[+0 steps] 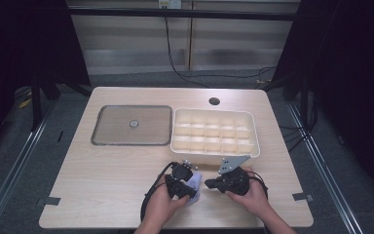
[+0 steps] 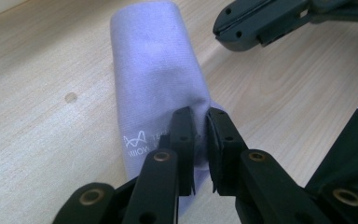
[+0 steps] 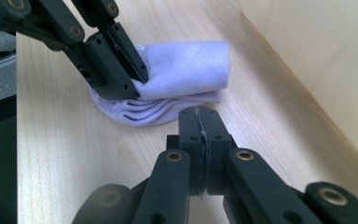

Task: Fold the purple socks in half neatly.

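- The table (image 1: 117, 180) is pale wood and carries everything; both claws sit near its front edge, in the person's hands.
- The metal tray (image 1: 112, 126) is flat and grey with a small round knob at its middle. It lies well beyond the left claw, toward the far side of the table.
- The divided box (image 1: 253, 131) is cream plastic, split into rows of small cells. It sits just beyond the right claw, and in the right gripper view its pale wall runs along the right side of that claw.
- The cloth (image 2: 158, 79) is pale lilac, folded over into a soft roll with white printed lettering near one end. It rests on the table between the two claws. Its near end is inside the left claw, and the rest stretches away from that claw's tips. From the right claw it lies just ahead and a little to the left (image 3: 186, 70), apart from that claw's tips.
- The left claw (image 2: 199, 140) is narrow, with its two black jaws pinched on the folded edge of the cloth. In the right gripper view it comes in from the upper left (image 3: 121, 65).
- The right claw (image 3: 200, 140) has its jaws pressed together with nothing between them. It points toward the cloth without touching it.
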A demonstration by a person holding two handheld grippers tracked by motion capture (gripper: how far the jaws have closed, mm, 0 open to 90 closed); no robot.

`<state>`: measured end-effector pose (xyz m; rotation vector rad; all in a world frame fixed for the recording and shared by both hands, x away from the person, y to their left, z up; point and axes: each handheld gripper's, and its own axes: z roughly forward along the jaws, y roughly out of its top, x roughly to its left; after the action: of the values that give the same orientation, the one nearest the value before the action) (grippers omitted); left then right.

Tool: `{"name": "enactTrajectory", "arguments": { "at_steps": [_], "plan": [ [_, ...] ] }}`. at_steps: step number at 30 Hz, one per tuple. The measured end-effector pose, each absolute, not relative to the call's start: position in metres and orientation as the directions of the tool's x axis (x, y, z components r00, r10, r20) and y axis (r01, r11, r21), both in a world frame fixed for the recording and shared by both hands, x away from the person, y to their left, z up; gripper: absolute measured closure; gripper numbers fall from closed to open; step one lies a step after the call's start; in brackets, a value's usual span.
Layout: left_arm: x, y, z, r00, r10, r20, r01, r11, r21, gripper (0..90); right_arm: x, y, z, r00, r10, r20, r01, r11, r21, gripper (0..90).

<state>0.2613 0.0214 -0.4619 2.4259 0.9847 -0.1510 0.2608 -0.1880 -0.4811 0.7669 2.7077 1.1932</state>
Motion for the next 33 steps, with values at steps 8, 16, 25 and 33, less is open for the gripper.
{"name": "enactTrajectory", "arguments": {
  "at_steps": [8, 16, 25, 33],
  "plan": [
    [0.261, 0.022, -0.464, 0.727, 0.624, -0.287, 0.681, -0.598, 0.423, 82.1, 0.263, -0.185, -0.476, -0.872, 0.476, 0.118, 0.406, 0.565, 0.718, 89.7],
    [0.261, 0.023, -0.465, 0.722, 0.627, -0.293, 0.686, -0.591, 0.425, 82.2, 0.271, -0.178, -0.466, -0.871, 0.476, 0.117, 0.399, 0.55, 0.733, 90.0],
    [0.261, 0.025, -0.465, 0.723, 0.624, -0.296, 0.685, -0.591, 0.427, 82.2, 0.276, -0.156, -0.463, -0.886, 0.45, 0.11, 0.376, 0.56, 0.738, 90.0],
    [0.26, 0.025, -0.467, 0.717, 0.629, -0.3, 0.69, -0.579, 0.434, 82.8, 0.281, -0.142, -0.478, -0.892, 0.444, 0.086, 0.371, 0.611, 0.7, 90.0]
  ]
}}
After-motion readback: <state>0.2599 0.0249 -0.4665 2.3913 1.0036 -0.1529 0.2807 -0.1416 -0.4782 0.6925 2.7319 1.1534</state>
